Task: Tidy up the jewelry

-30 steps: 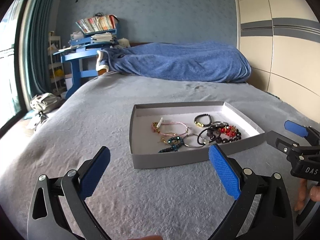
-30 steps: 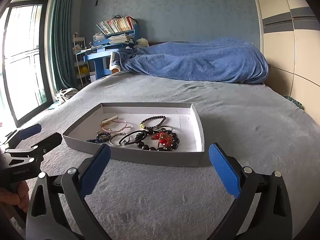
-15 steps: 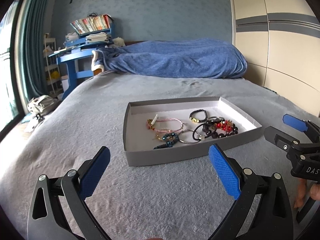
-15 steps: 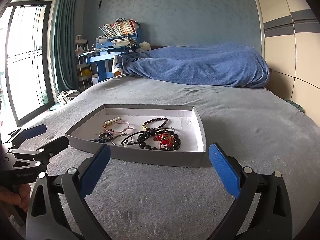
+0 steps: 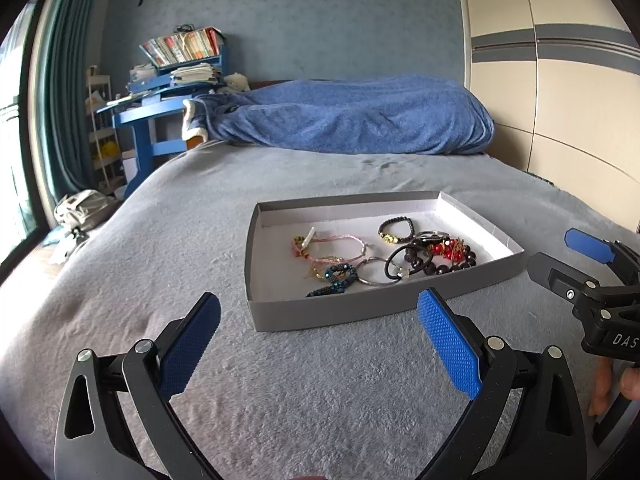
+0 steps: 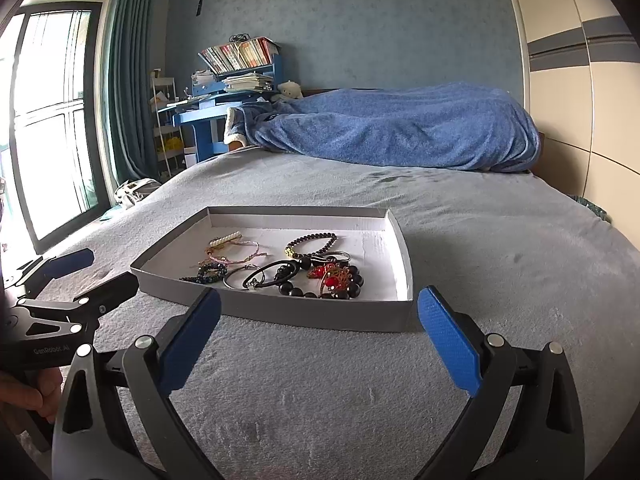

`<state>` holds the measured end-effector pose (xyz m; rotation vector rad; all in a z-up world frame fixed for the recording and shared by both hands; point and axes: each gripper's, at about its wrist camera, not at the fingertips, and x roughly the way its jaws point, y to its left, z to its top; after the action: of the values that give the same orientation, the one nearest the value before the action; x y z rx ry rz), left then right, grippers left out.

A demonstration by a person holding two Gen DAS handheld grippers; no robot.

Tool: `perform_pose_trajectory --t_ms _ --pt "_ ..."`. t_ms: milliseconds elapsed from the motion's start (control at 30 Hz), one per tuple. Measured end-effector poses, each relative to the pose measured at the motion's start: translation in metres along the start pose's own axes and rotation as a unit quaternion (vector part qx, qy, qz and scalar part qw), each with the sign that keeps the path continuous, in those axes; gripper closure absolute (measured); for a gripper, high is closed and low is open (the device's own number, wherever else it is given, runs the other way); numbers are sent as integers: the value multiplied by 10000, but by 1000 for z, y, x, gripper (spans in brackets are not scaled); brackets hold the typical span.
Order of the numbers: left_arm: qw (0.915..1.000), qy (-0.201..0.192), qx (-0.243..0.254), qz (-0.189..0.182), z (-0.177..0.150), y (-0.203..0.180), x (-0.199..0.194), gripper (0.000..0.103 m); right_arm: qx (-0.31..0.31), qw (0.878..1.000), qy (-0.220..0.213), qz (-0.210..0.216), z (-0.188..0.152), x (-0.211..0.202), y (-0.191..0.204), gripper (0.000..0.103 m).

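Note:
A shallow grey tray (image 5: 320, 314) (image 6: 312, 314) lies on the grey bedspread and holds several bracelets and rings in a loose pile. Among them are pink cord bracelets (image 5: 340, 246) (image 6: 236, 252), a dark blue beaded piece (image 5: 338, 276) (image 6: 210, 272), a silver ring (image 5: 374, 272), a black hair tie (image 6: 272, 274), black beads with red ones (image 5: 448, 252) (image 6: 332, 280) and a small black bead bracelet (image 5: 396, 229) (image 6: 312, 242). My left gripper (image 5: 318, 344) (image 6: 76, 276) is open just short of the tray's near wall, left of centre. My right gripper (image 6: 318, 344) (image 5: 568, 258) is open too, before the tray's right corner. Both are empty.
A rumpled blue blanket (image 5: 352, 120) lies across the far end of the bed. A blue desk with stacked books (image 6: 236, 76) stands at the back left beside a curtain and window. Wardrobe doors (image 5: 560, 100) line the right side. A bag (image 5: 82, 210) lies on the floor, left.
Both grippers have pulled back a little and tilted, so the tray sits slightly farther off and lower in view. Both stay open. The jewelry has not moved.

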<state>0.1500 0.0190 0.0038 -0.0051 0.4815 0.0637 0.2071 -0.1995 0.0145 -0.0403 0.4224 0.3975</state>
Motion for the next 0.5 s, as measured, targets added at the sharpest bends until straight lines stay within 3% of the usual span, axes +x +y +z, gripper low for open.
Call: perform_pose_trajectory --t_ms 500 --pt "10000 -1 -5 -8 0 0 1 5 9 10000 2 12 0 0 0 6"
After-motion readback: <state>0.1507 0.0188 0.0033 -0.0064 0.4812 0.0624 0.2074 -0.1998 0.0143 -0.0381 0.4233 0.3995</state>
